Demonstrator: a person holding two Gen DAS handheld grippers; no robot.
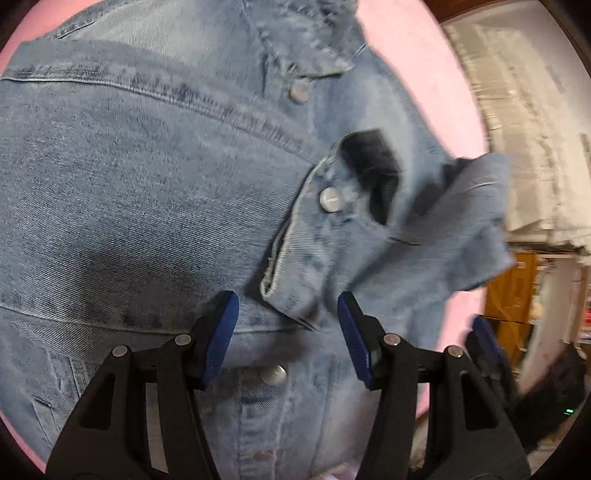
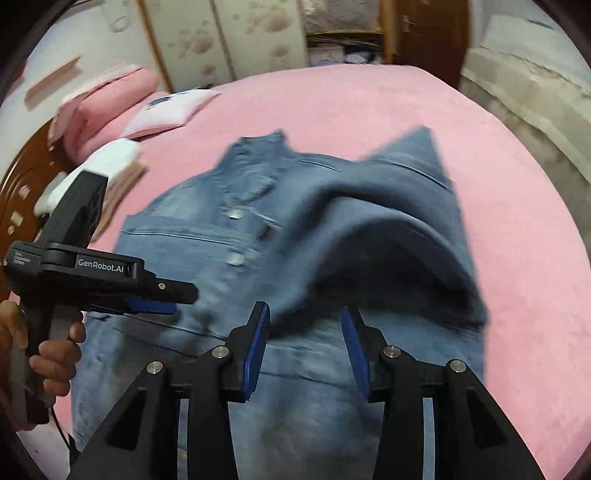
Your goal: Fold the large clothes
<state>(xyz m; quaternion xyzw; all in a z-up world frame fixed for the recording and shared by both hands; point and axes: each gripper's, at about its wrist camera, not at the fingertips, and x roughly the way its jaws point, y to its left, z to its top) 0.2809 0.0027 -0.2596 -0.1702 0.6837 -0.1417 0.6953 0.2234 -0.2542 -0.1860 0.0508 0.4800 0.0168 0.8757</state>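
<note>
One light blue denim jacket (image 2: 258, 258) on pink bed (image 2: 369, 110). Two hand-held grippers: left hand-held gripper (image 1: 288, 332) jaws apart, empty; right hand-held gripper (image 2: 304, 343) jaws apart, empty.

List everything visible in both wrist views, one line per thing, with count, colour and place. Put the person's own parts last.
denim jacket: one, light blue, spread front up on the bed, one sleeve folded across its body
metal buttons: several, silver, down the jacket's front
bed cover: one, pink, under the jacket
pillows: stacked, pink, far left of the bed
folded cloths: a small stack, white and pinkish, left of the jacket
wardrobe: one, pale with floral pattern, behind the bed
door: one, brown wood, background
left tongs: one, black with blue pads, open above the jacket's front
right tongs: one, black with blue pads, open by the folded sleeve
hand: one, gripping the left tongs' handle
</note>
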